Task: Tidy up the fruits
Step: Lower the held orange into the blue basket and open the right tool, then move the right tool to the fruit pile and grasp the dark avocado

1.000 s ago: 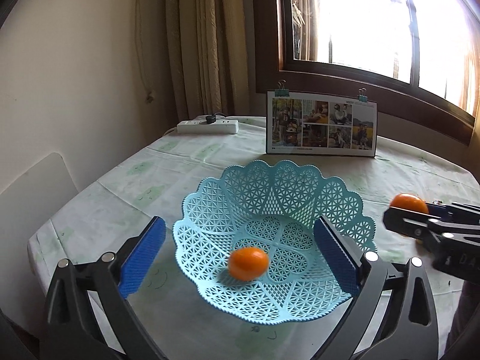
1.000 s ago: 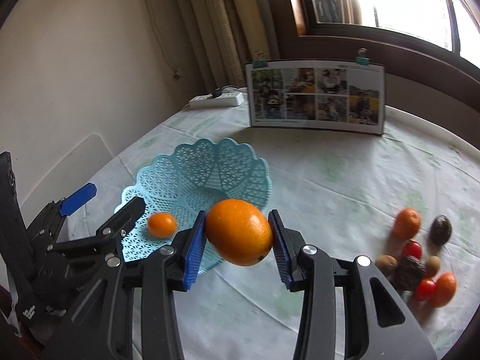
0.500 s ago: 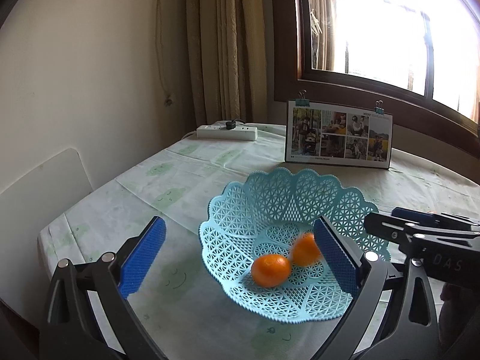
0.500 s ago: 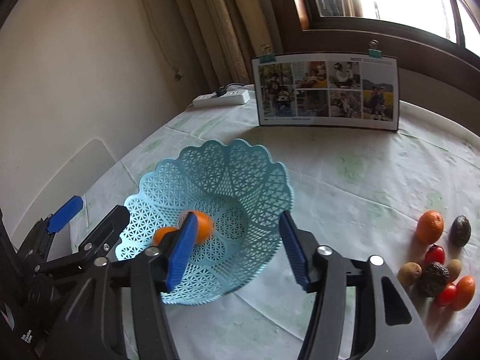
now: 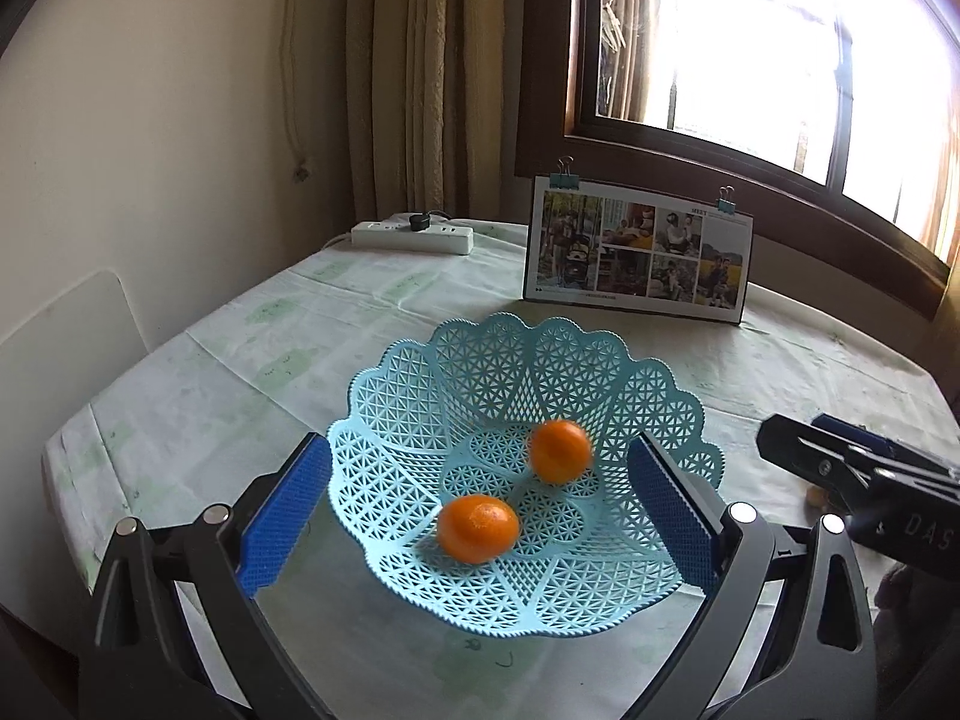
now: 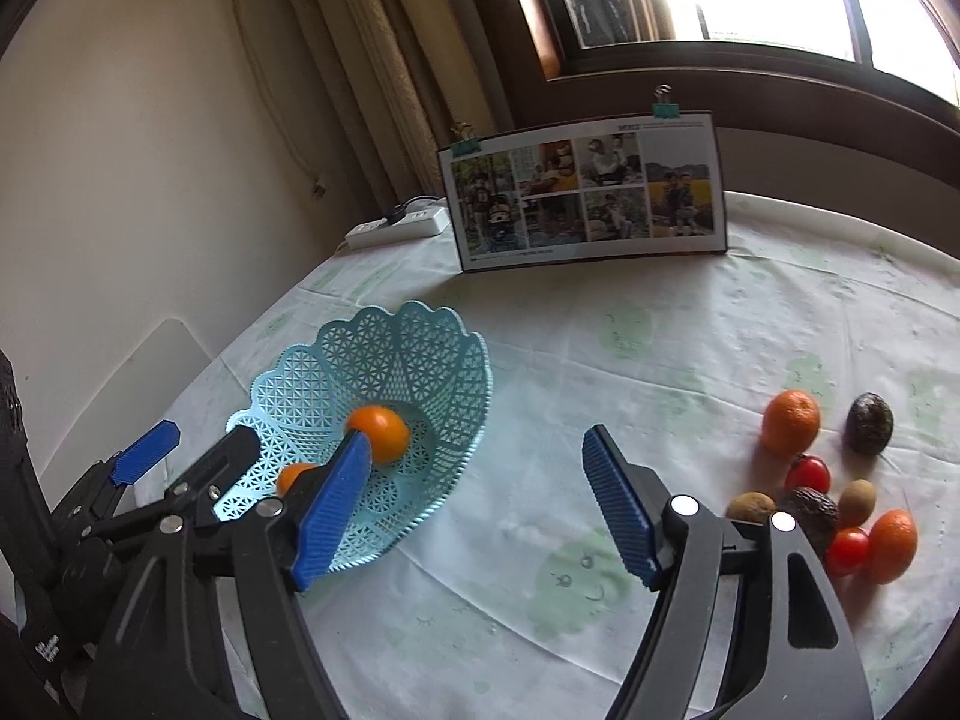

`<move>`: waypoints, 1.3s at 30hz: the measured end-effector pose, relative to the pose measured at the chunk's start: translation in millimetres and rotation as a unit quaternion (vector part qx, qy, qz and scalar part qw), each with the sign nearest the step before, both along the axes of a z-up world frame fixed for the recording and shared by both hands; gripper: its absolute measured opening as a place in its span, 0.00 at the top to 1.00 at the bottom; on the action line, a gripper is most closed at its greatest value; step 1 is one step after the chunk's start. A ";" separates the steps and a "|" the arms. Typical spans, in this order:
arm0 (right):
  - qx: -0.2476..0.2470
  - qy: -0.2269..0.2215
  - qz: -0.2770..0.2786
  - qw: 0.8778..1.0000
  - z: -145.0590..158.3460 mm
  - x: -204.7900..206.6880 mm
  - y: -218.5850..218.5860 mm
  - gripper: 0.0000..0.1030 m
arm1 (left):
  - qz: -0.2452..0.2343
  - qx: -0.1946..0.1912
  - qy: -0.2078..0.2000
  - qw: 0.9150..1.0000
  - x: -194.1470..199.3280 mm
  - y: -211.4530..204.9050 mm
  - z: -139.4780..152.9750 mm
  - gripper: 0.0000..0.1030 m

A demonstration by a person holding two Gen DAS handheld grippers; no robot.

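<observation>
Two oranges lie inside the light-blue lattice basket (image 5: 522, 372): the smaller orange (image 5: 477, 528) near the front of the bowl and the bigger orange (image 5: 559, 451) deeper in, toward the middle and blurred at its edges, so it may not have settled. The basket stands on the counter (image 6: 630, 324), which wears a pale printed cloth. The left gripper (image 5: 480, 510) straddles the near rim of the basket with its blue fingers (image 5: 285, 507) spread wide and holding nothing. The right gripper (image 6: 480, 492) hangs over the cloth just right of the basket, its fingers (image 6: 618, 507) likewise wide apart and empty.

Well to the right sits the pile of fruit not yet moved: a tangerine (image 6: 791, 422), a dark avocado (image 6: 869, 423), a second dark fruit (image 6: 810, 510), two kiwis (image 6: 856, 501), two cherry tomatoes (image 6: 808, 474) and another small orange (image 6: 893, 543).

The likely trouble is the bigger orange rolling on the sloped lattice and knocking the smaller one (the bowl is shallow and light). A left finger catching the rim could tip or drag the basket. In the tight pile, closing on one fruit may shove its neighbours toward the counter's edge, and the tomatoes would bruise under a hard squeeze
</observation>
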State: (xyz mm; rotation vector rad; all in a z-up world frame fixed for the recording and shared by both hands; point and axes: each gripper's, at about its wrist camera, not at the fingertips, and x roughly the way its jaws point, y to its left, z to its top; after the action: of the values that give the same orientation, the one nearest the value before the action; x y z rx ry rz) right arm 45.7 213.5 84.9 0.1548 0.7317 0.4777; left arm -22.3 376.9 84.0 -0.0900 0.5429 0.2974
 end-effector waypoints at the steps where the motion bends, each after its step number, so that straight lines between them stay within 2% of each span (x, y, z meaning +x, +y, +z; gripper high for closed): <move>1: 0.000 0.001 -0.006 1.000 -1.2 -1.3 -5.4 0.26 | 0.001 0.000 0.000 1.000 0.2 -0.3 0.2 0.03; 13: 0.005 -0.003 -0.096 0.995 -6.1 -11.7 -87.8 0.23 | -0.033 0.015 -0.002 0.999 5.6 -35.2 7.4 0.03; 19: 0.003 -0.001 -0.159 0.987 -10.4 -17.0 -145.5 0.23 | -0.069 0.028 -0.005 0.997 11.8 -68.0 11.7 0.03; 26: -0.012 0.008 -0.203 0.979 -19.4 -14.8 -194.8 0.23 | -0.126 0.032 0.013 0.991 28.7 -112.1 9.1 0.03; 34: -0.027 0.034 -0.197 0.979 -27.3 21.5 -210.3 0.24 | -0.157 0.039 0.023 0.987 39.2 -145.9 4.9 0.03; 39: -0.038 0.053 -0.172 0.983 -35.0 49.2 -196.6 0.35 | -0.157 0.046 0.026 0.986 41.4 -151.3 4.5 0.03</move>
State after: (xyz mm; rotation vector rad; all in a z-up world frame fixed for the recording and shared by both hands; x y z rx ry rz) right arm 94.9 16.9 49.9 0.2314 0.8065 0.1118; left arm 19.1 225.6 88.5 0.0936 0.5842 0.0178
